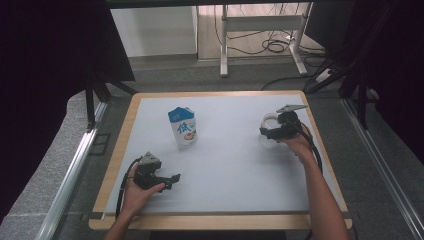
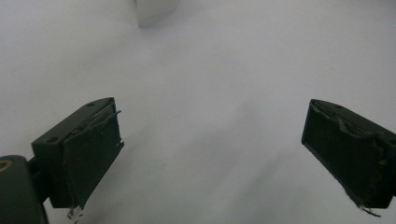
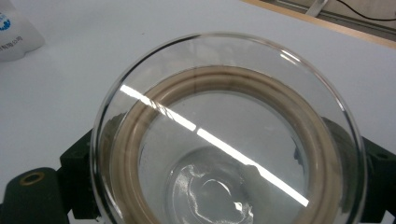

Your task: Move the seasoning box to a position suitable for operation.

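A blue and white milk carton (image 1: 183, 128) stands upright left of the middle of the white mat (image 1: 235, 165). Its base (image 2: 156, 9) shows at the top of the left gripper view, and its side (image 3: 16, 32) at the top left of the right gripper view. My left gripper (image 1: 172, 181) rests low at the front left. Its jaws stand wide apart over bare mat, so this gripper (image 2: 212, 154) is open. At the right, my right gripper (image 1: 265, 131) is shut on a clear glass cup (image 1: 270, 121). The cup (image 3: 229, 140) has a tan ring inside, with a jaw on either side.
The mat lies on a wooden table whose edge (image 1: 220, 221) runs along the front. Behind the table are a metal desk frame (image 1: 260, 25) and cables (image 1: 275, 46) on the floor. Dark curtains hang at both sides, and metal rails (image 1: 70, 170) run beside the table.
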{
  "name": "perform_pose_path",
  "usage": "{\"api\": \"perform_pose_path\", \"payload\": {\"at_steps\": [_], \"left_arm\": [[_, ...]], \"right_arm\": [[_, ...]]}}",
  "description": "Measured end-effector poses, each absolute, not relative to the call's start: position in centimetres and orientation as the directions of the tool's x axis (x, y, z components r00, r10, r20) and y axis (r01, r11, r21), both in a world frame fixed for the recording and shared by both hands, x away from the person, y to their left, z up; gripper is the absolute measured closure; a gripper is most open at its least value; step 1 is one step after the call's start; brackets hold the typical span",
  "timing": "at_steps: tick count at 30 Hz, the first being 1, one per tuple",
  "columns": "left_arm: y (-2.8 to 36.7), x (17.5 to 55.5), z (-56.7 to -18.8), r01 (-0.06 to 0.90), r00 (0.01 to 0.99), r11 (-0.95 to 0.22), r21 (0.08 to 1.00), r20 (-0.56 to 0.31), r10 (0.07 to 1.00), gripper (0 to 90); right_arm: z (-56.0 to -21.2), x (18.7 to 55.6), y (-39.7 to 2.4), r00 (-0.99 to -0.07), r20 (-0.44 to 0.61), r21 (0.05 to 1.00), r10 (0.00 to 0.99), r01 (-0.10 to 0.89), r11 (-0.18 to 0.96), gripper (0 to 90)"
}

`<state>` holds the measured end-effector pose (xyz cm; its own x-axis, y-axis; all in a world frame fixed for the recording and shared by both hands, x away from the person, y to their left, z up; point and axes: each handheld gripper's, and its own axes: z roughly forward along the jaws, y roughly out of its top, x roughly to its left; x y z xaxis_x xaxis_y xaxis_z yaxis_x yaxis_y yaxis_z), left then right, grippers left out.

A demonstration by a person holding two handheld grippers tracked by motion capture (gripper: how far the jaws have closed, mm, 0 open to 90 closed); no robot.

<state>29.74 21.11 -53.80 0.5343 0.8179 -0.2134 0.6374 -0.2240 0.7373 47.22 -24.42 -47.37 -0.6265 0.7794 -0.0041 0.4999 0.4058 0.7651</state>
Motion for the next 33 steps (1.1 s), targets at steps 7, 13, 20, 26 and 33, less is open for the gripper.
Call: {"api": "perform_pose_path", "payload": {"at_steps": [7,13,20,26,33], "left_arm": [[21.3,29.7,-53.7,0.637,0.529,-0.218,0.739,-0.214,0.821,4.9],[21.4,29.6,-53.6,0.634,0.528,-0.212,0.744,-0.216,0.821,5.1],[21.8,29.5,-53.4,0.632,0.522,-0.200,0.748,-0.221,0.824,5.2],[21.9,29.4,-53.3,0.634,0.519,-0.199,0.747,-0.220,0.826,5.3],[21.9,29.3,-53.3,0.633,0.517,-0.198,0.748,-0.218,0.828,5.3]], "right_arm": [[-46.6,46.4,-24.1,-0.631,-0.003,0.788,0.776,0.476,0.390,11.3],[-45.3,44.5,-23.1,-0.651,-0.009,0.797,0.759,0.454,0.398,11.4],[-44.8,42.4,-22.4,-0.671,-0.010,0.800,0.741,0.439,0.408,11.4],[-45.3,40.2,-21.8,-0.686,-0.003,0.790,0.728,0.445,0.422,11.4],[-46.2,38.2,-21.5,-0.691,0.004,0.784,0.723,0.451,0.426,11.4]]}}
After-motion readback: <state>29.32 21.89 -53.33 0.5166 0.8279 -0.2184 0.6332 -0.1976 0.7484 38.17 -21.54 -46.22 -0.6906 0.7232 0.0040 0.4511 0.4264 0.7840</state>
